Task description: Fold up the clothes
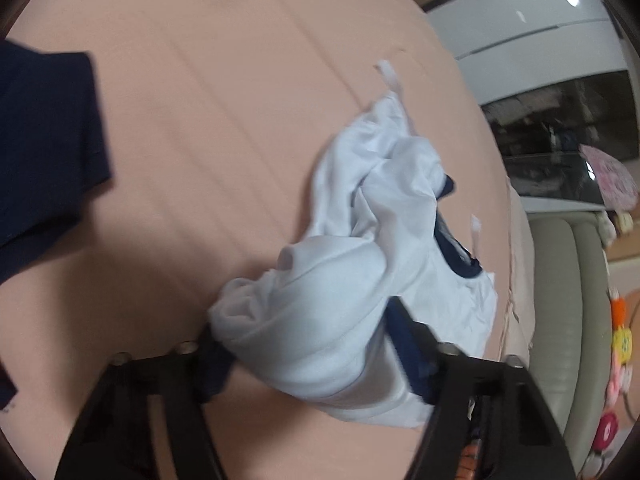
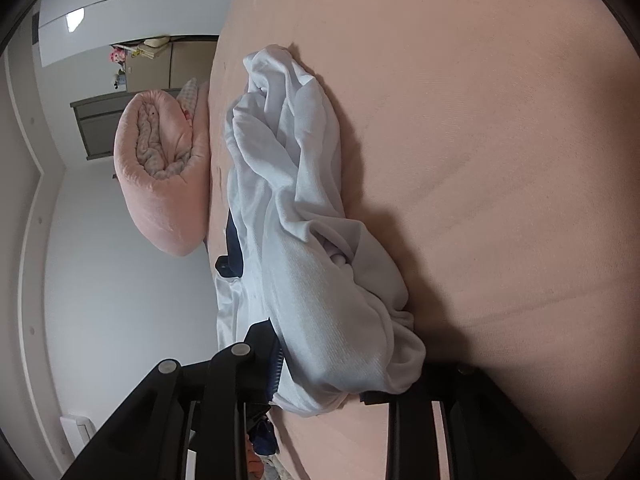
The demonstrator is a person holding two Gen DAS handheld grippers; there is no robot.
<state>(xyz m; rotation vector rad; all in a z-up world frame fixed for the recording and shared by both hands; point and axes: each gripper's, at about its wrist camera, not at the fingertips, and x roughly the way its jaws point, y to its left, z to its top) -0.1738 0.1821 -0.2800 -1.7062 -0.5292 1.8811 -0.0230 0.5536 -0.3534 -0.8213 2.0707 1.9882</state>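
Your white garment [image 1: 352,280] lies in a crumpled heap on the pink bed sheet [image 1: 224,128]. It has dark blue trim [image 1: 456,248] at one edge, and two small white tabs stick out of it. It sits near the right edge of the bed in the left wrist view.

Your left gripper [image 1: 304,344] is down at the near end of the heap. One black finger is on the left of the bunched cloth and the other is on the right, with the thick white roll between them. The fingers stand fairly wide apart, and the cloth fills the gap. The picture is blurry, so you cannot tell if the pads press on it.

Your right gripper [image 2: 320,372] is at the near end of the heap in its own view. The garment [image 2: 304,240] runs away from you along the sheet [image 2: 480,160]. Its fingers have white cloth and a bit of blue trim bunched between them. The cloth hides the tips, so you cannot tell how hard they pinch.

A dark blue garment [image 1: 44,140] lies flat at the left, well apart from the white one. A rolled pink blanket [image 2: 160,168] sits past the bed edge in the right wrist view.
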